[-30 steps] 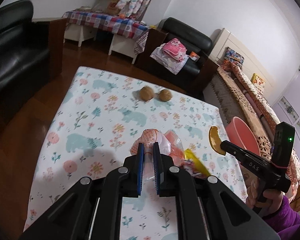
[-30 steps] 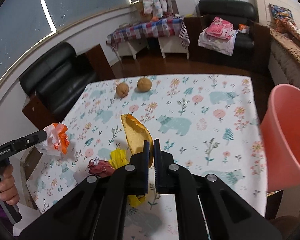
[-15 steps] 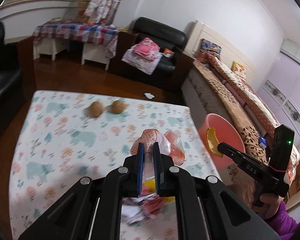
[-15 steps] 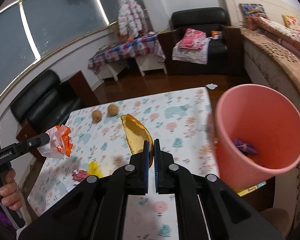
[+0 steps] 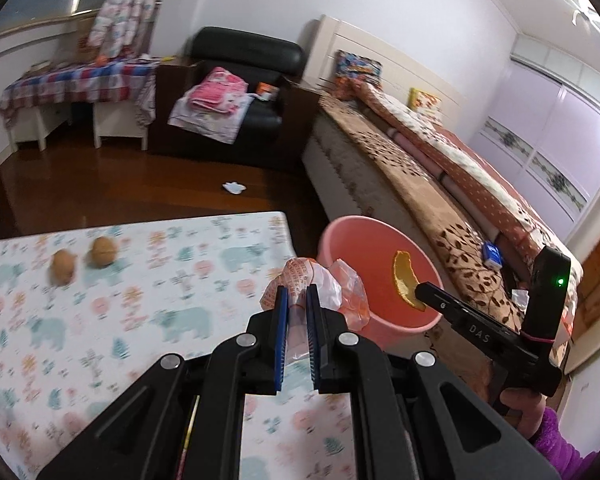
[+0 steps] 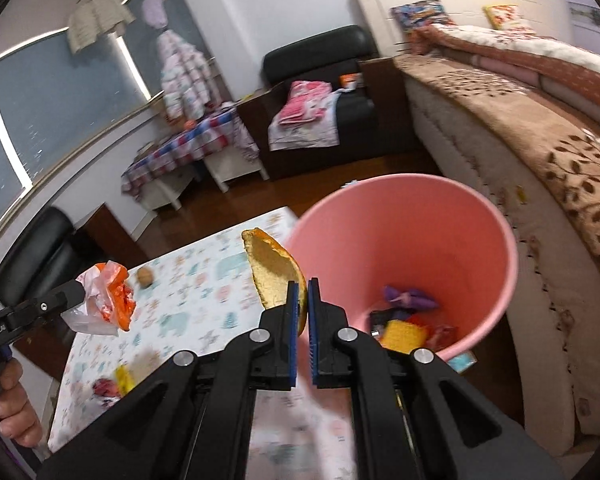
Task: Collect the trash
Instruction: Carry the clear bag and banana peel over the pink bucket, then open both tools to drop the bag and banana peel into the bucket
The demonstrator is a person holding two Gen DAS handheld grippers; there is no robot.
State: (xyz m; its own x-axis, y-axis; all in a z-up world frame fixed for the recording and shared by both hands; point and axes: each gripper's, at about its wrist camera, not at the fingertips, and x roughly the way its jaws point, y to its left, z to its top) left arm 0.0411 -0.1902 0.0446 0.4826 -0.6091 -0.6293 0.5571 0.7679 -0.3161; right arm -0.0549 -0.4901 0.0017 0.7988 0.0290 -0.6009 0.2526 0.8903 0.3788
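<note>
My left gripper [image 5: 295, 294] is shut on a crumpled clear and orange plastic wrapper [image 5: 320, 284], held above the table's right edge, just left of the pink bin [image 5: 342, 240]. My right gripper [image 6: 303, 286] is shut on an orange peel [image 6: 274, 270], which hangs at the near left rim of the pink bin [image 6: 480, 232]. In the left wrist view the peel [image 5: 404, 282] shows over the bin's mouth, at the tip of the right gripper [image 5: 422, 294]. The right wrist view shows the left gripper [image 6: 78, 290] with the wrapper [image 6: 108, 300] over the table. Several scraps lie in the bin's bottom [image 6: 410, 320].
Two brown walnuts [image 5: 82, 258] rest on the floral tablecloth [image 5: 140, 300]. Yellow and red scraps [image 6: 114, 380] lie near the table's front. A bed with a brown cover [image 5: 440, 200] runs right behind the bin. A black armchair [image 5: 240, 92] stands beyond the wooden floor.
Both grippers have swung to the right from over the table toward the pink bin, each still holding its piece. The peel now hangs over the bin's mouth.
</note>
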